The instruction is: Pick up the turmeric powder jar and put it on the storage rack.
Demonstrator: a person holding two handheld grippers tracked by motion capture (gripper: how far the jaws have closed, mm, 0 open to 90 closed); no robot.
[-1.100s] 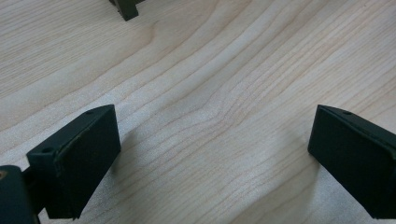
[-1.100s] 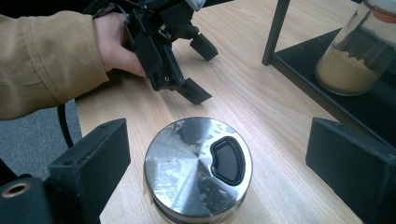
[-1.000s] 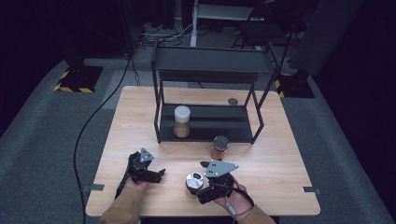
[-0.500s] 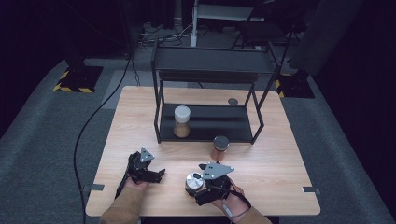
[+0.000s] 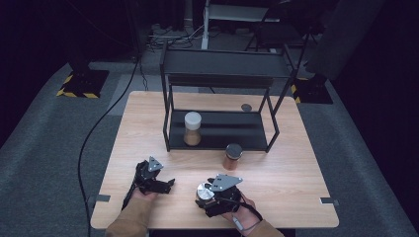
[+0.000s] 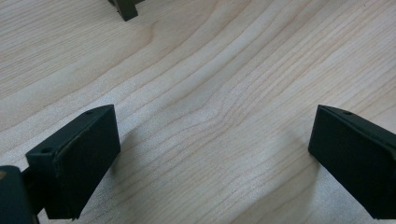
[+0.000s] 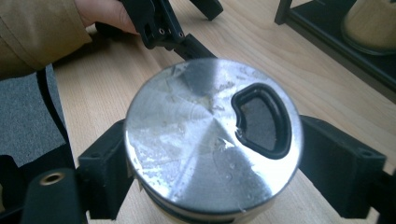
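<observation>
Jars and a black wire shelf (image 5: 220, 79) share a pale wooden table (image 5: 296, 168) in the high view. At the lower centre of that frame the right gripper (image 5: 210, 195) grips a short jar with a shiny metal lid (image 5: 203, 191), and the grey three-cornered plate on top of the gripper sits just above and right of the lid. In the right gripper view the lid (image 7: 212, 140) takes the middle of the frame, scuffed and bright, with a dark kidney-shaped opening toward its right side; both black jaws press against the jar's sides, one at lower left and one at right, so the tool is closed on it. The left gripper (image 5: 165, 183) lies to the lower left of centre in the high view, held by a hand in a tan sleeve (image 5: 129, 221). Its own view shows the jaws spread wide over bare wood grain (image 6: 210, 93), holding nothing. On the shelf's lower tier, a tall jar with a white lid (image 5: 192, 128) holds something tan. A smaller brown jar with a dark lid (image 5: 232, 156) stands on the table just in front of the shelf, right of centre. A small dark disc (image 5: 246, 107) lies on the table behind the shelf.
</observation>
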